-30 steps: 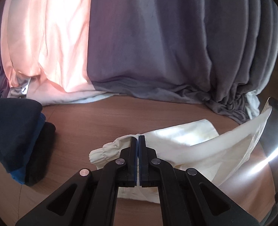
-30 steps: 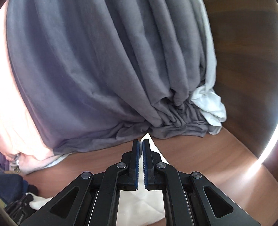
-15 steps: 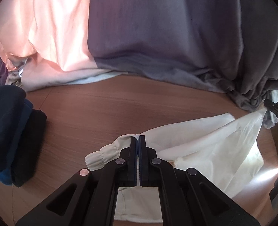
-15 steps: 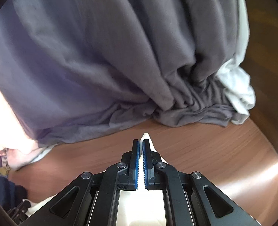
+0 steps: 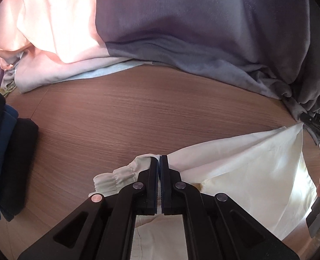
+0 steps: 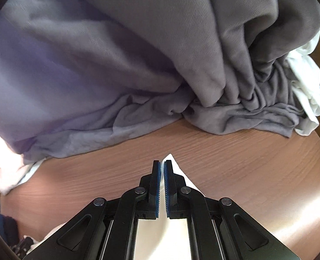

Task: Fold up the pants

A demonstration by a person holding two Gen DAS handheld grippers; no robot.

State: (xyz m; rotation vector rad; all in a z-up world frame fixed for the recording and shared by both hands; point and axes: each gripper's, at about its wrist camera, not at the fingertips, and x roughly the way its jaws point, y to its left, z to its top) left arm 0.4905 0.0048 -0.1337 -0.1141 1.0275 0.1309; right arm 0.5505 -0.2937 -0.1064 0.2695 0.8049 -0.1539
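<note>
The cream-white pants point(image 5: 242, 169) hang stretched between my two grippers just above a wooden table point(image 5: 138, 112). My left gripper point(image 5: 160, 158) is shut on the pants at the gathered elastic waistband point(image 5: 114, 177). My right gripper point(image 6: 162, 163) is shut on a pointed corner of the pants point(image 6: 170, 158). It also shows in the left wrist view point(image 5: 318, 127) at the right edge, pinching the far corner, with the person's fingers on it.
A grey curtain point(image 6: 138, 54) pools on the table along the back, with a sunlit pink part point(image 5: 51, 21) at the left. White cloth point(image 6: 309, 91) lies at the curtain's right end. A stack of dark blue and black folded clothes point(image 5: 6, 151) sits at the left.
Both grippers have moved forward and down toward the curtain and table, still holding the pants. The curtain looms larger and the pants spread lower over the wood.
</note>
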